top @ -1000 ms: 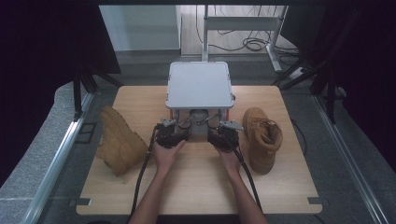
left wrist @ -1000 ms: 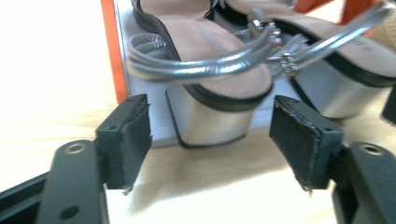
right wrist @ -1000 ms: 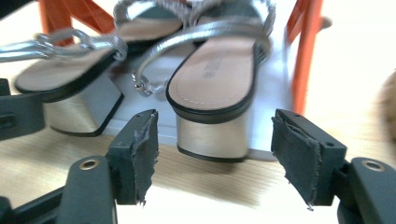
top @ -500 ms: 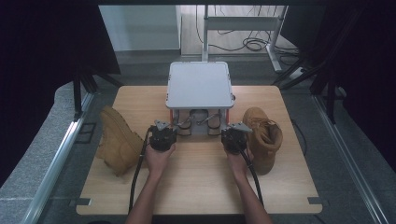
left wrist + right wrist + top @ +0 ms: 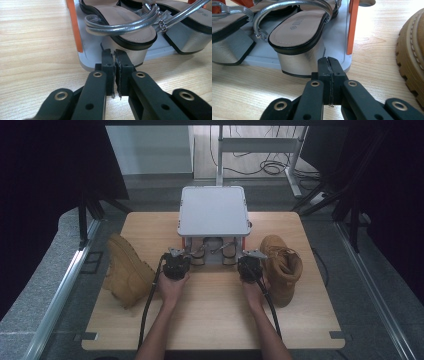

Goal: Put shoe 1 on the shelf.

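A small rack with a grey top (image 5: 214, 210) and orange legs stands at the table's middle back. On its low grey shelf (image 5: 90, 50) lie silver block-heeled sandals (image 5: 125, 22) (image 5: 299, 27). My left gripper (image 5: 177, 254) (image 5: 114, 53) rests on the table just before the shelf's front left corner; its jaws have just been closing and are shut with nothing between them. My right gripper (image 5: 250, 256) (image 5: 329, 61) sits before the front right corner, close to a sandal's silver heel; its jaws have just been closing too and are shut, with nothing held.
A tan boot (image 5: 127, 270) lies on its side at the table's left. A second tan boot (image 5: 281, 265) stands at the right, close beside my right gripper, its lugged sole (image 5: 412, 57) at the edge of the right gripper view. Bare wood (image 5: 215, 310) lies in front of the hands.
Both grippers have slid apart from the rack's middle toward its front corners. Their jaws have gone from wide open to shut.
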The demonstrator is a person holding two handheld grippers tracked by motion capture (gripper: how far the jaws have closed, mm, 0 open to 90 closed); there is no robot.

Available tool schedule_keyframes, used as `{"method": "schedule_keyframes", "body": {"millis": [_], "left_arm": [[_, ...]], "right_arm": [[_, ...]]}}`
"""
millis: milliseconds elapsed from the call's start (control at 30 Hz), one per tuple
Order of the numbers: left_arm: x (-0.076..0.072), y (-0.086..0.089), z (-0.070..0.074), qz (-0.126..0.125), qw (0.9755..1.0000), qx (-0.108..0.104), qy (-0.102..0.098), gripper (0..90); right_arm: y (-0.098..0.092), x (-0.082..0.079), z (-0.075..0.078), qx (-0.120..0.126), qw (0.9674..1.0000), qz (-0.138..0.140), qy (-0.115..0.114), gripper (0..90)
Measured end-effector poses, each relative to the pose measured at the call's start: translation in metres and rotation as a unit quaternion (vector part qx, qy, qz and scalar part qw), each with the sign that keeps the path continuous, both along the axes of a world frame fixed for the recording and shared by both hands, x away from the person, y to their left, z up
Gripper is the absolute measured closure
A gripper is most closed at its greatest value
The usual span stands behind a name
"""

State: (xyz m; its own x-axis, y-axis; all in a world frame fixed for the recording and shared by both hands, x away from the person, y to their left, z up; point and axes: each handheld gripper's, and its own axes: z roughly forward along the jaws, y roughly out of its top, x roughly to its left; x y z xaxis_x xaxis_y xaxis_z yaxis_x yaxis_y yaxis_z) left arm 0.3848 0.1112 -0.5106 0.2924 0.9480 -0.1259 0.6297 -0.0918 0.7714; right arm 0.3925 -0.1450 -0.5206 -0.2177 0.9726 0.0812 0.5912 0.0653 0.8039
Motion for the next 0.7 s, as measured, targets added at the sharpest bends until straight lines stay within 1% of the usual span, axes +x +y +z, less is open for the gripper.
{"method": "schedule_keyframes", "body": {"millis": [67,133,200,300,367,533,633,700], "left_arm": [[0.001,-0.001,0.0,0.001,1.0,0.001,0.0,85.5],[0.004,-0.002,-0.001,0.002,1.0,0.0,0.003,86.0],[0.006,-0.004,-0.002,0.001,1.0,0.002,0.006,86.4],[0.007,-0.007,-0.004,0.003,1.0,0.005,0.0,88.4],[0.007,-0.008,-0.004,0.001,1.0,0.004,-0.001,88.9],[0.007,-0.011,-0.005,0.001,1.0,0.002,-0.002,89.1],[0.009,-0.014,-0.007,-0.001,1.0,0.002,0.002,89.0],[0.01,-0.016,-0.009,0.0,1.0,0.001,0.001,89.2]], "right_arm": [[0.001,0.002,-0.001,0.0,1.0,0.0,0.002,89.1],[0.002,0.004,-0.003,-0.001,1.0,0.0,0.003,89.1],[0.005,0.005,-0.004,0.004,1.0,0.0,0.006,89.1],[0.007,0.007,-0.005,0.003,1.0,0.003,0.004,89.1],[0.009,0.007,-0.005,0.001,1.0,0.001,0.002,89.1],[0.01,0.007,-0.005,0.003,1.0,0.0,0.001,89.2],[0.012,0.007,-0.005,0.006,1.0,0.003,0.0,89.2],[0.014,0.007,-0.006,0.005,1.0,0.006,-0.001,89.2]]}}
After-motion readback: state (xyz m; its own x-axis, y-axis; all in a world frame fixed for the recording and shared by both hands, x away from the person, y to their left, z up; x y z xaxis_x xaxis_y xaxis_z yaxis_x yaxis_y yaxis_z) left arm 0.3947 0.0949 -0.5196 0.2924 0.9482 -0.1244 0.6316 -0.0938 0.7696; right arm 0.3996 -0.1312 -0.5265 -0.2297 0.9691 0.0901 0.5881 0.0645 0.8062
